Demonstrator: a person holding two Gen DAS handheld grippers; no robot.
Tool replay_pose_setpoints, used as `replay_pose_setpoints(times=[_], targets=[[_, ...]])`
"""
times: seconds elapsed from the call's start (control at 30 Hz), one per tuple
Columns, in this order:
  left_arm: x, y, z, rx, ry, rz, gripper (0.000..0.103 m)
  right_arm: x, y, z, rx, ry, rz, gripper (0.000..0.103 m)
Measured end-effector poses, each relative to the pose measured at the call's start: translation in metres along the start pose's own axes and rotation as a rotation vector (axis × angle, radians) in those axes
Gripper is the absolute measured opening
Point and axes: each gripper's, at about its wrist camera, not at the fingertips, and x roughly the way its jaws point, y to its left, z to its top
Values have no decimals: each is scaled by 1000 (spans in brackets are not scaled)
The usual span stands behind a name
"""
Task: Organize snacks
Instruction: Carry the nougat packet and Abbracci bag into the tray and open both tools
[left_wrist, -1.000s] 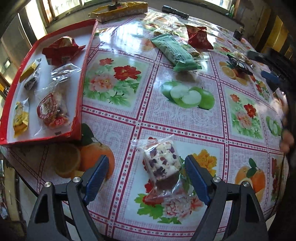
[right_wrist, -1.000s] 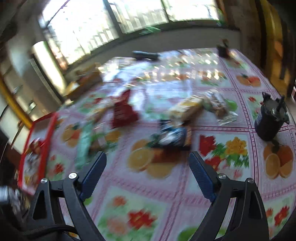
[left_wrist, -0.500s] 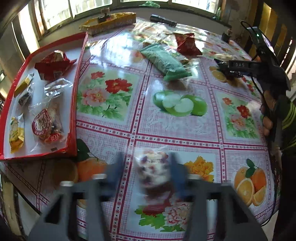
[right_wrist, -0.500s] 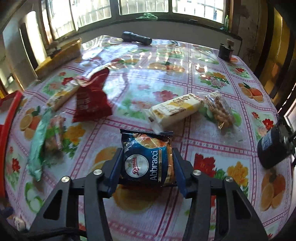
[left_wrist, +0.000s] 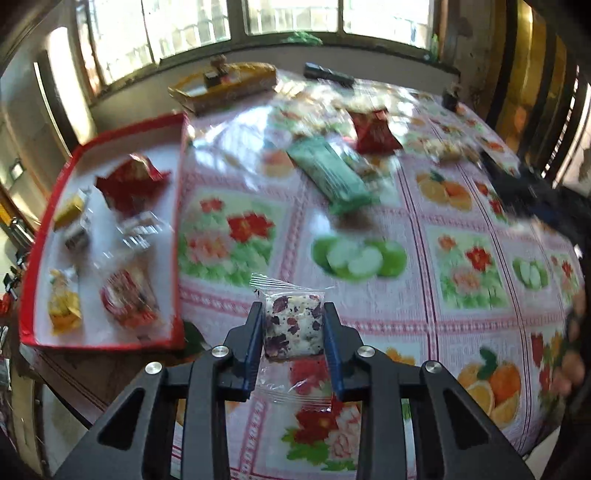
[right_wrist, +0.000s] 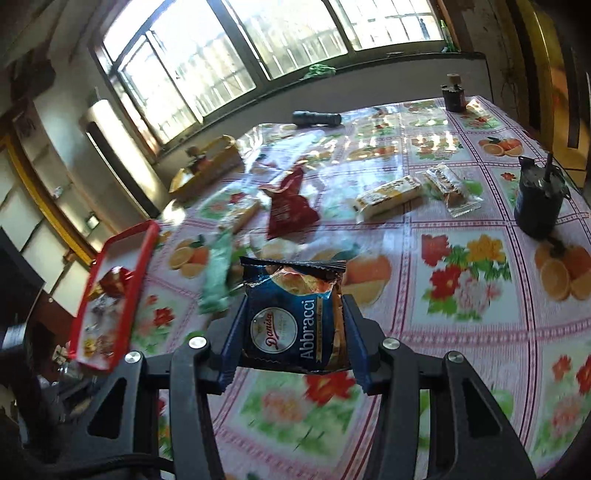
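Both grippers hold a snack, lifted clear of the table (left_wrist: 461, 229), on the way to the red tray (left_wrist: 177, 229).

The left gripper (left_wrist: 293, 326) has just closed narrowly on the clear-wrapped nougat bar (left_wrist: 293, 325), just right of the tray's near corner. The right gripper (right_wrist: 293, 325) has just closed on the blue cookie bag (right_wrist: 291, 321), well right of the tray (right_wrist: 146, 243). This looks like the carry step; next each snack needs a bare spot inside the tray's rim before its jaws open.
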Motion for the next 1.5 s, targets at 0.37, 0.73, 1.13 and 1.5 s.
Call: replay_pose_setpoints(times=[0.37, 0.73, 1.13, 1.5], targets=[[-16, 27, 25, -62, -111, 90, 30, -20, 42, -17, -61, -5, 67, 51], [-18, 50, 25, -104, -131, 115, 30, -14, 83, -20, -136, 14, 114, 51], [-20, 67, 27, -148, -140, 87, 30, -2, 105, -21, -167, 39, 134, 51], [-24, 89, 29, -197, -150, 79, 30, 13, 136, -19, -216, 62, 177, 51]])
